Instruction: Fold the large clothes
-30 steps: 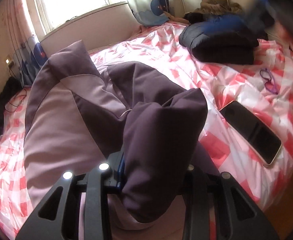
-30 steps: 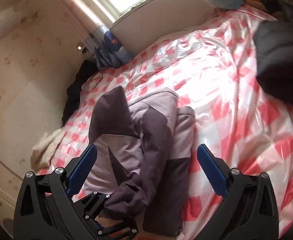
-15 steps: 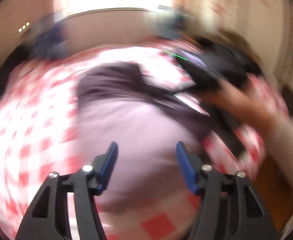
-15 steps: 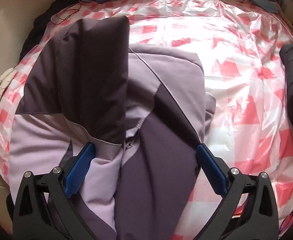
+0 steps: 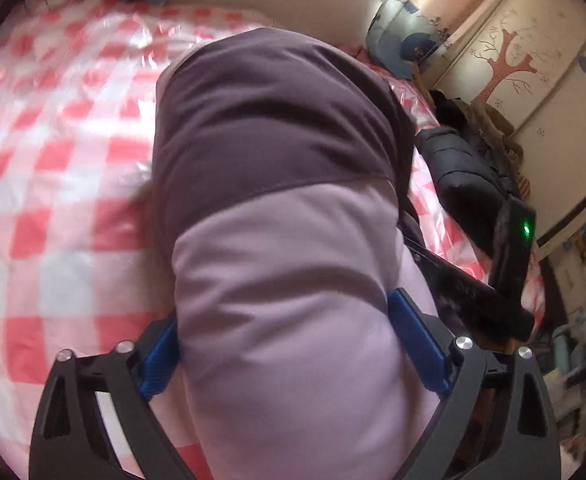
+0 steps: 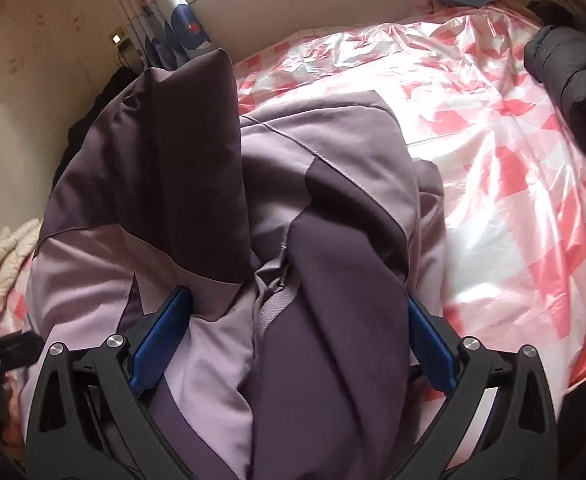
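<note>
I'm spreading my left fingers [image 5: 293,352] around the purple jacket [image 5: 277,208] on the bed [image 5: 53,200] — my right fingers [image 6: 293,340] gaping wide, straddling its folds, gripping nothing.

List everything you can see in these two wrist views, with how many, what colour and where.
jacket: one, light and dark purple, partly folded on the bed, bulging between both grippers
bed cover: one, red and white check, glossy, under the jacket
dark padded garment: one, black, far right of the bed
curtain: one, white with blue shapes, by the window
wardrobe: one, cream with a red tree picture, beside the bed
left gripper: black with blue pads, jaws opening, the jacket between them
right gripper: black with blue pads, jaws wide over the jacket
</note>
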The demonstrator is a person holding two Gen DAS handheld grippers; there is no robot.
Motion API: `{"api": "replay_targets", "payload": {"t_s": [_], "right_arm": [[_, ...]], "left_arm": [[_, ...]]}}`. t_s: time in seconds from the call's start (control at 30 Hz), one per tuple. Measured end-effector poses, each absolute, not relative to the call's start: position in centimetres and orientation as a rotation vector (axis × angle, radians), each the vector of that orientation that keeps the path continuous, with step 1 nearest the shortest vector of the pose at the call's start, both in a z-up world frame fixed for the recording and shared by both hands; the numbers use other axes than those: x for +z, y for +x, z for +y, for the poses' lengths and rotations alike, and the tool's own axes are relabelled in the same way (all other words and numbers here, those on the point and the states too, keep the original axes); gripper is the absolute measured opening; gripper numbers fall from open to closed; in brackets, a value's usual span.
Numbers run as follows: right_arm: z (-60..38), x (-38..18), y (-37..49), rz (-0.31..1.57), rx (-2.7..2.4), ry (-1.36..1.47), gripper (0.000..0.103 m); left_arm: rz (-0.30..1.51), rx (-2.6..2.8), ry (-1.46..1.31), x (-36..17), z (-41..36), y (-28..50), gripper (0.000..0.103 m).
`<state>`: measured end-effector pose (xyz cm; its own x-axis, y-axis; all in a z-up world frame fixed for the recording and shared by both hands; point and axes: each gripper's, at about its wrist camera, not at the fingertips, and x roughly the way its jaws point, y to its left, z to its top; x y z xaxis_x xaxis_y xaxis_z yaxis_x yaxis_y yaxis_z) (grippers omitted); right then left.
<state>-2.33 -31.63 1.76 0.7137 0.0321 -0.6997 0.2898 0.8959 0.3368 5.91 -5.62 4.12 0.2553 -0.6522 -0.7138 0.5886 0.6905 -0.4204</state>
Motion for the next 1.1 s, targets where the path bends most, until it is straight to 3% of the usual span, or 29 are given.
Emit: {"api": "replay_targets", "payload": {"t_s": [0.17,0.33,0.43,0.6,0.7,0.8,0.93,1.0,1.1], "right_arm": [[-22.7,2.5,4.3,0.766,0.05,0.439,0.097],[-12.8,2.3,8.0,0.847,0.147,0.169,0.097],[-12.7,1.9,6.6,0.881,0.086,0.036,0.097],[-17.0,2.7,6.1,1.049,0.018,0.067,0.097],[-16.5,8.1,6.0,0.917,-0.023,0.091,0.097],[-16.3,10.6,8.5,0.816,0.097,0.349,0.097],[-15.7,4.2,14.1,0.867,0.006,0.348,0.097],[-18.7,0.3,14.8,0.853,0.029,0.54,0.096],[-20.8,-0.4,14.7,0.85,0.047,0.625,0.096]], "left_arm": [[0.903,-0.622,0.018,7.9,2.9,6.1,0.086],[1.024,-0.398,0.034,5.4,10.4,7.4,0.086],[0.968,-0.408,0.112,4.1,8.9,6.2,0.087],[0.866,-0.394,0.293,4.5,3.4,4.3,0.093],[0.883,-0.402,0.25,4.8,3.7,5.4,0.093],[0.887,-0.408,0.237,4.5,4.5,5.1,0.093],[0.869,-0.426,0.227,4.3,4.8,4.6,0.096],[0.852,-0.448,0.259,4.2,3.9,4.3,0.096],[0.833,-0.418,0.332,3.9,2.3,3.8,0.097]]}}
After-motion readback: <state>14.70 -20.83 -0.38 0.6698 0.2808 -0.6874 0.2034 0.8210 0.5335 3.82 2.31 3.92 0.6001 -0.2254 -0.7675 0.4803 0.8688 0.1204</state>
